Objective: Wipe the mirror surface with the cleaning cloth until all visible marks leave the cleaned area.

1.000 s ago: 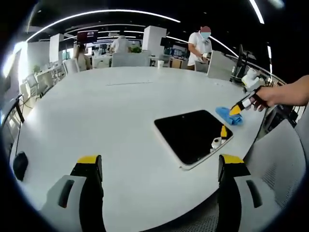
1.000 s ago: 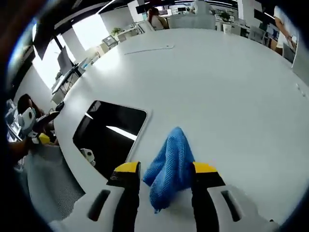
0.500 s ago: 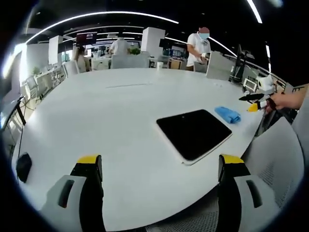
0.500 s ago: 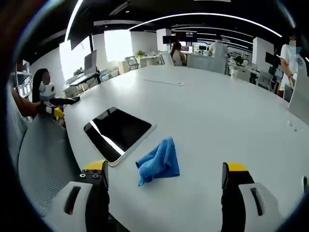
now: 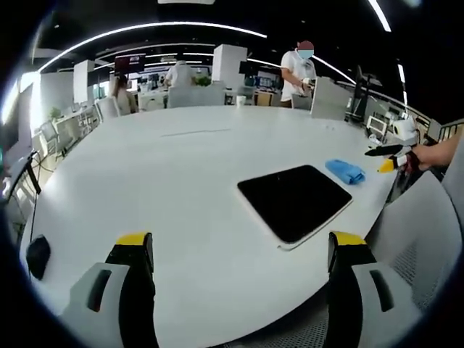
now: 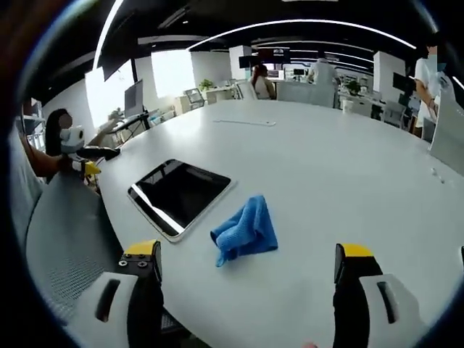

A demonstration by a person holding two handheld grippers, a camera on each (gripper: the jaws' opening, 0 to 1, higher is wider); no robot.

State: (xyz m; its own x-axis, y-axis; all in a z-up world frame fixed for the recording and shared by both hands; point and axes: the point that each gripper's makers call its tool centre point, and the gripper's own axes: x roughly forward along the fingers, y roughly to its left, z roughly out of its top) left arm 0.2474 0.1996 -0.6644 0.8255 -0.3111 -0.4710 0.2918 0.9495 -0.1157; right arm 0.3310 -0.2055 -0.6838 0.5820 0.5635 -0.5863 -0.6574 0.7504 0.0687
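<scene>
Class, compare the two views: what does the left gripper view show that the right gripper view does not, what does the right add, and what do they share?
Left gripper view adds: a small dark object near the table's edge, and the right claw held off the table past the cloth.
Right gripper view adds: a bright window, and the left claw beyond the mirror.
Both: the white table, the dark mirror lying flat, the blue cloth beside it, ungripped, and each view's own jaws wide apart.

White table (image 5: 167,181): dark mirror (image 5: 295,201) right of centre, blue cloth (image 5: 345,171) just beyond; left gripper (image 5: 239,250) jaws apart, bottom of frame.
</scene>
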